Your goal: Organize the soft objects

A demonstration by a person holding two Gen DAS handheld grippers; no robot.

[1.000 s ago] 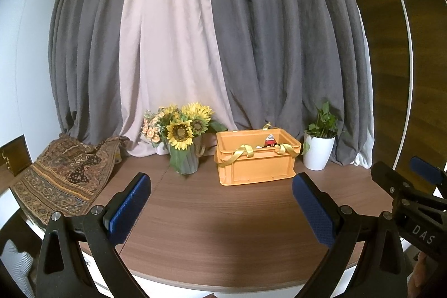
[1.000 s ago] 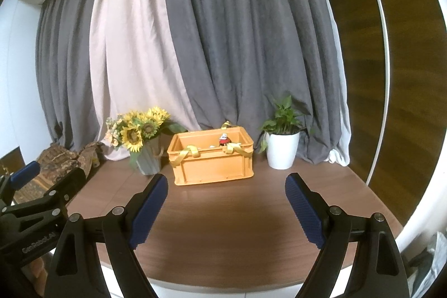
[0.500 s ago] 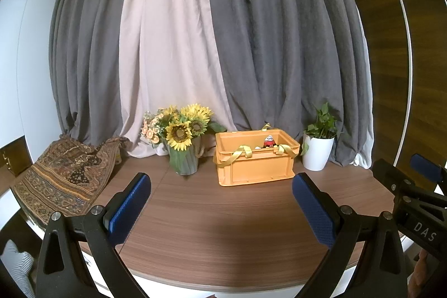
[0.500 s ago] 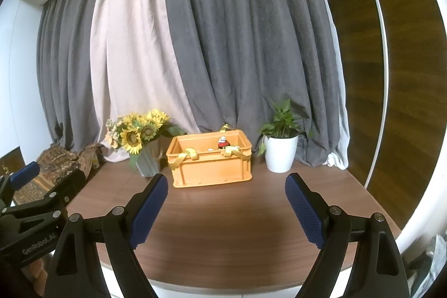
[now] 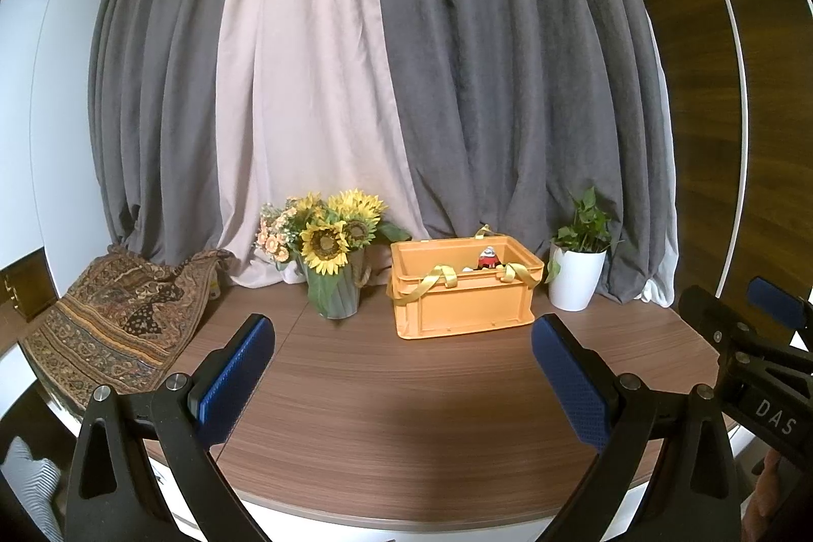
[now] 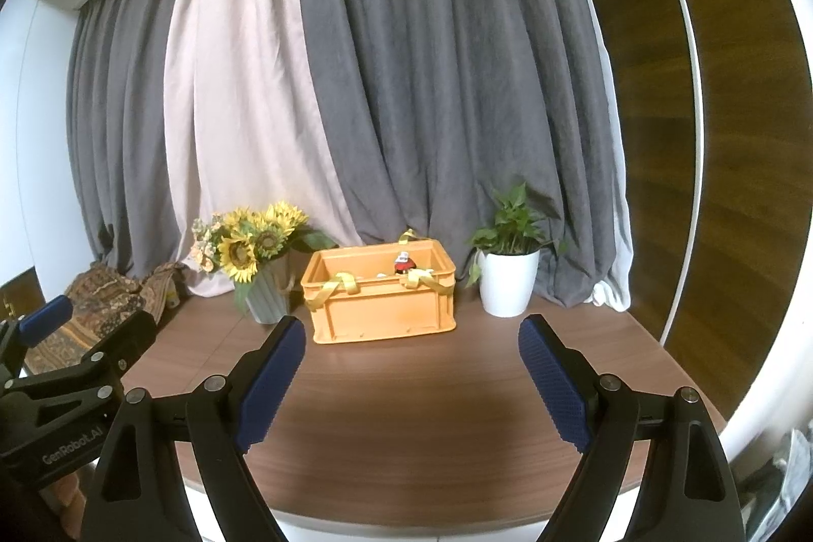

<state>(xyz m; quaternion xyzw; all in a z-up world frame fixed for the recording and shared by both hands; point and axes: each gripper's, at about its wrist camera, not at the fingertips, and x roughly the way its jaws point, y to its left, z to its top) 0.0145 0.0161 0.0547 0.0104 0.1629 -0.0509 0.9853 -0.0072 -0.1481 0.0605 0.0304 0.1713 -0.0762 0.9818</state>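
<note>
Both my left claw [image 5: 401,369] and right claw [image 6: 411,369] stand wide open and empty, and the orange crate [image 6: 381,306] holding soft toys lies straight ahead across the counter [image 6: 406,415], its long side facing me, a little nearer my right.

We hold the left gripper [image 5: 401,369] over the tabletop's [image 5: 406,415] near edge, jaws wide apart and empty. Toward the far edge sit an orange crate [image 5: 462,303], a sunflower vase [image 5: 333,283] and a potted plant [image 5: 576,278]; a patterned cloth [image 5: 112,323] drapes the left edge.

crate [image 5: 462,298] between bouquet [image 5: 330,247], potted plant [image 5: 579,267]
</note>
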